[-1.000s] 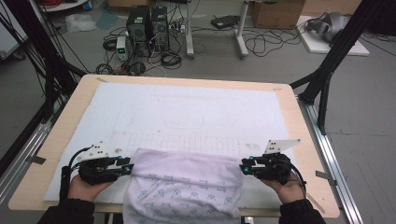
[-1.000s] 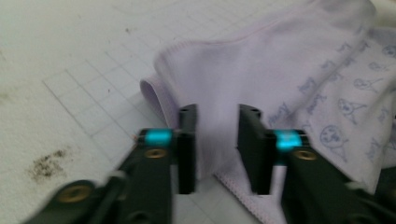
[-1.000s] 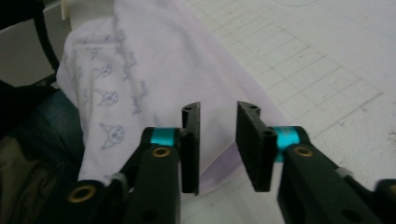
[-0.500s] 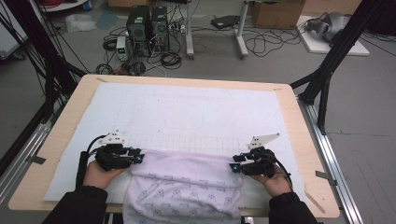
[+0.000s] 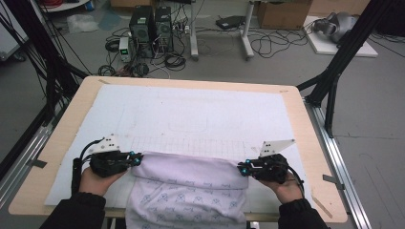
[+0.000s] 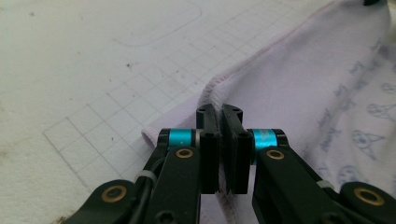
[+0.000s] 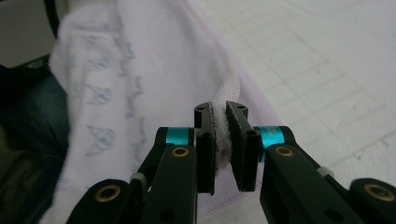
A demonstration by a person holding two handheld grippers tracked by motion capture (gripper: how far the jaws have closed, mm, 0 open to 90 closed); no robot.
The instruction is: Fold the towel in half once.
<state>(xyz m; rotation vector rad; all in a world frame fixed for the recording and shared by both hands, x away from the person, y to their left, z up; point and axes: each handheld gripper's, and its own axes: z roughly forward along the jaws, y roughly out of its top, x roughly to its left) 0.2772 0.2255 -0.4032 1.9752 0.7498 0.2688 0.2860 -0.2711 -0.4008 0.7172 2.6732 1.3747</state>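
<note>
I have the left gripper [image 5: 136, 160] and right gripper [image 5: 242, 168] each pinching a top corner of the pale printed cloth [image 5: 188, 191], fingers having just closed on its hem. The cloth lies at lower centre, draping off the bench [image 5: 305, 124] edge.

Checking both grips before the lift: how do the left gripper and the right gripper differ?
The left gripper pinches the cloth with little fabric showing between its pads; the right gripper shows a fuzzy hem bunched between them. The left sits at the cloth's left corner, the right at its right. Both have just closed on it.
</note>
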